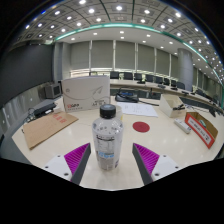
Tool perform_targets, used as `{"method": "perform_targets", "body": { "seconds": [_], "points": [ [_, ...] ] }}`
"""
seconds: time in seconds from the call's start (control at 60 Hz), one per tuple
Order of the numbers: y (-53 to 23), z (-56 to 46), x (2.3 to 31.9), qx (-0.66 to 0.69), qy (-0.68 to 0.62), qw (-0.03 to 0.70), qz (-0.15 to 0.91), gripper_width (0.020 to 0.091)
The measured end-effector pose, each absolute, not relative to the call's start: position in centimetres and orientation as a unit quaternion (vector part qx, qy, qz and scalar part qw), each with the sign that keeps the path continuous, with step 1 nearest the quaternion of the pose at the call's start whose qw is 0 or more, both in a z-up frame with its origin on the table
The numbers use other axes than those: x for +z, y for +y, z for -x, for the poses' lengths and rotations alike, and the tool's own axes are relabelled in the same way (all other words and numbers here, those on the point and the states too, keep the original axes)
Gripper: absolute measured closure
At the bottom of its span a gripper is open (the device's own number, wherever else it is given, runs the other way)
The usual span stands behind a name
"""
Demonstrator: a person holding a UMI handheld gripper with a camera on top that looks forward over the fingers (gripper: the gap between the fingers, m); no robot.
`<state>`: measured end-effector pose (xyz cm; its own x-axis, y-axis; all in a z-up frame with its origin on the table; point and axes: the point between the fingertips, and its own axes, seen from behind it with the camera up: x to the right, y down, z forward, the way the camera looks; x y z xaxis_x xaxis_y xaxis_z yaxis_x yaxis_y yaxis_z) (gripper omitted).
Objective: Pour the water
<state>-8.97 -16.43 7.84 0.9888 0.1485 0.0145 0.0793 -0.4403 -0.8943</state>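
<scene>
A clear plastic water bottle [106, 140] with a white cap and a printed label stands upright on the pale table [150, 130]. It is between my two fingers, with a gap on each side. My gripper [108, 160] is open, and its magenta pads [76, 156] flank the bottle's lower half without touching it. The bottle's base rests on the table.
A white box [86, 92] stands behind the bottle to the left, with a brown cardboard sheet [48, 127] in front of it. A round red-marked paper [139, 126] lies to the right, near a red and white carton [200, 128]. Desks with monitors [130, 95] are beyond.
</scene>
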Motion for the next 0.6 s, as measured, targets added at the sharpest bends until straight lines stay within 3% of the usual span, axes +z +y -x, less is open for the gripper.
{"method": "perform_targets", "body": {
  "seconds": [0.117, 0.233, 0.483, 0.6],
  "points": [
    [-13.1, 9.5, 5.7, 0.021, -0.044, 0.532, 0.845, 0.0274],
    [-11.8, 10.4, 4.3, 0.029, -0.032, 0.532, 0.846, 0.0537],
    [-10.5, 9.9, 6.4, -0.013, -0.026, 0.552, 0.833, 0.0685],
    [-9.7, 8.2, 8.7, -0.049, -0.039, 0.548, 0.834, 0.0700]
  ]
}}
